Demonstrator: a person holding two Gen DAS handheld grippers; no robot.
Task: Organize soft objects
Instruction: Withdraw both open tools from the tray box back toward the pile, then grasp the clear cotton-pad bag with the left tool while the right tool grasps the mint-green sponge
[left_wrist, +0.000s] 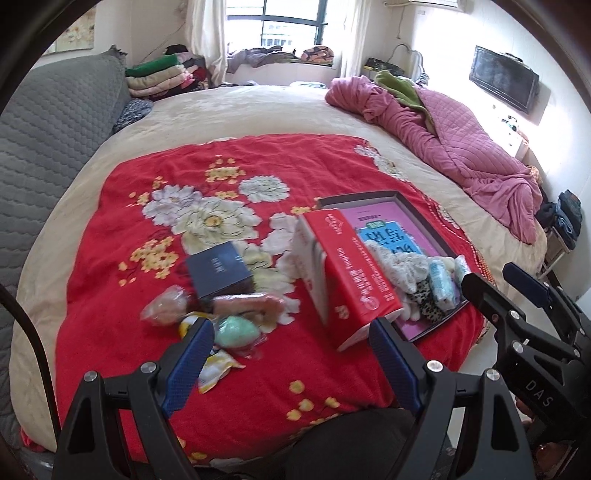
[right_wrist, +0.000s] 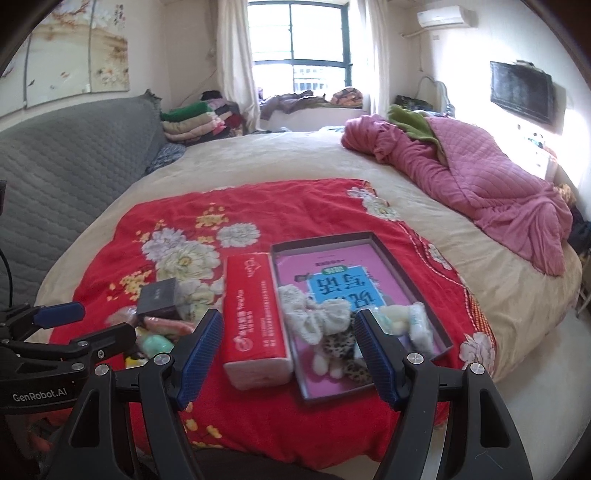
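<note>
Two black two-finger grippers with ribbed blue pads hang over the bed: the left gripper (left_wrist: 290, 338) and the right gripper (right_wrist: 290, 328) both stand wide, with nothing between the pads.

One round bed in a cream plush cover (right_wrist: 280, 158) fills the room. On it lie one crumpled pink quilted blanket (right_wrist: 476, 177) at the right and one red fleecy towel printed with white and yellow flowers (left_wrist: 147, 229), spread flat.

On the towel sits one shallow dark rectangular cardboard tray with a pink printed bottom (right_wrist: 402, 258). Just beside its left wall lies one long red soft-pack of paper tissues (right_wrist: 253, 314), a soft-cornered block.

The soft things are in two groups. Inside the tray's near end lie one cream ruffled scrunchie (right_wrist: 317, 314), one leopard-print furry scrunchie (right_wrist: 340, 347) and about two pale blue-and-white fluffy pieces (right_wrist: 417, 325), bunched and touching.

Left of the tissue pack stands one small dark navy cardboard box (left_wrist: 218, 273), and in front of it a loose cluster: one pink padded oblong piece (left_wrist: 245, 304), one mint egg-shaped sponge (left_wrist: 232, 330) in clear wrap, one blurred beige wrapped lump (left_wrist: 166, 306), and one yellow-and-white crinkled packet (left_wrist: 218, 373).
</note>
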